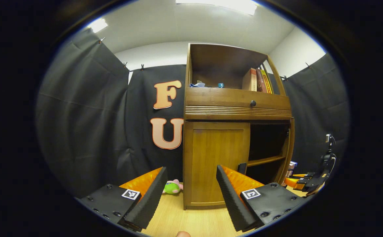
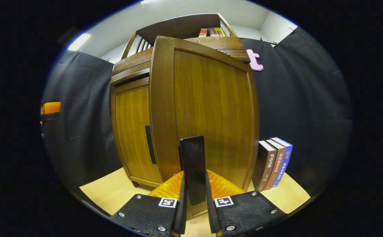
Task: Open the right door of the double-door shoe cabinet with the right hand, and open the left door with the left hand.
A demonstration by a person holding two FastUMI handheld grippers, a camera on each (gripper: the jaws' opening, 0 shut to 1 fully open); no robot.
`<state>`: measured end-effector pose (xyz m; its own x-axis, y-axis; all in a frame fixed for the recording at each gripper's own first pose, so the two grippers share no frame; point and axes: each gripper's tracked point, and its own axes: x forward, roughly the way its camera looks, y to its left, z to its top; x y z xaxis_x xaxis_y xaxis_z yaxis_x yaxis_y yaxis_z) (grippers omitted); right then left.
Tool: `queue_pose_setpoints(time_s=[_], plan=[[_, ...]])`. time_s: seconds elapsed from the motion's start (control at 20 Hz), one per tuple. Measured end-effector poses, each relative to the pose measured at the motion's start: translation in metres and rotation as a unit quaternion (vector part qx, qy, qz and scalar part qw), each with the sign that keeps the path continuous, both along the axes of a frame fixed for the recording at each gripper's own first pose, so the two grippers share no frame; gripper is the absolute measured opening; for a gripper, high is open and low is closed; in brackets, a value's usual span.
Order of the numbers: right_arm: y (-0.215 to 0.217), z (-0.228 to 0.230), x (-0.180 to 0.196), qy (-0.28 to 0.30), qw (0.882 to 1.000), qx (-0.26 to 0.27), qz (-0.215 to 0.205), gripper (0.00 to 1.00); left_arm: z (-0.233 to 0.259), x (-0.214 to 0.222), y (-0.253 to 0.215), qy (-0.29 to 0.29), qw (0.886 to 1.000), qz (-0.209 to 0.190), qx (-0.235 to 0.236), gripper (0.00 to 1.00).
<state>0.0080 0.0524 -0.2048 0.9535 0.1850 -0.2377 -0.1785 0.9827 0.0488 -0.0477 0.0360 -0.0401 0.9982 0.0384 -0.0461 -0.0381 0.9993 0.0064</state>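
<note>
- Your right tongs (image 2: 194, 210) are clamped on the right door's handle (image 2: 193, 164); the right door (image 2: 208, 112) stands swung out.
- Your left tongs (image 1: 190, 194) gape, empty; guide them to the closed left door's handle (image 1: 242, 168).

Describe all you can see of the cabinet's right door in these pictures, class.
The right door is brown wood with a raised frame around a flat panel. It stands swung open, and the left gripper view shows the dark inside and a shelf. The right gripper is shut on its black handle. Three books stand beside it.
</note>
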Motion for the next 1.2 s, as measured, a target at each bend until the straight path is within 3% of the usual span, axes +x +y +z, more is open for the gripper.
queue_pose_setpoints(time_s=[0.35,0.4,0.45,0.5,0.8,1.2], plan=[[-0.059,0.008,-0.029,-0.005,0.999,-0.021,-0.046,0.21,-0.007,0.007,-0.021,0.004,1.000,-0.021,-0.007,0.98],[-0.067,0.008,-0.032,-0.005,0.998,-0.024,-0.054,0.10,-0.007,0.008,-0.023,0.005,1.000,-0.023,-0.007,0.98],[-0.076,0.008,-0.035,-0.004,0.998,-0.027,-0.062,0.07,-0.009,0.008,-0.026,0.006,1.000,-0.025,-0.006,0.98],[-0.086,0.009,-0.038,-0.004,0.997,-0.032,-0.071,0.16,-0.009,0.009,-0.028,0.007,1.000,-0.027,-0.007,0.98],[-0.138,0.014,-0.045,-0.004,0.992,-0.051,-0.117,0.05,-0.005,0.012,-0.042,0.001,0.999,-0.036,-0.008,0.98],[-0.155,0.014,-0.047,-0.009,0.992,-0.049,-0.120,0.03,-0.010,0.015,-0.055,0.006,0.999,-0.040,-0.001,0.97]])
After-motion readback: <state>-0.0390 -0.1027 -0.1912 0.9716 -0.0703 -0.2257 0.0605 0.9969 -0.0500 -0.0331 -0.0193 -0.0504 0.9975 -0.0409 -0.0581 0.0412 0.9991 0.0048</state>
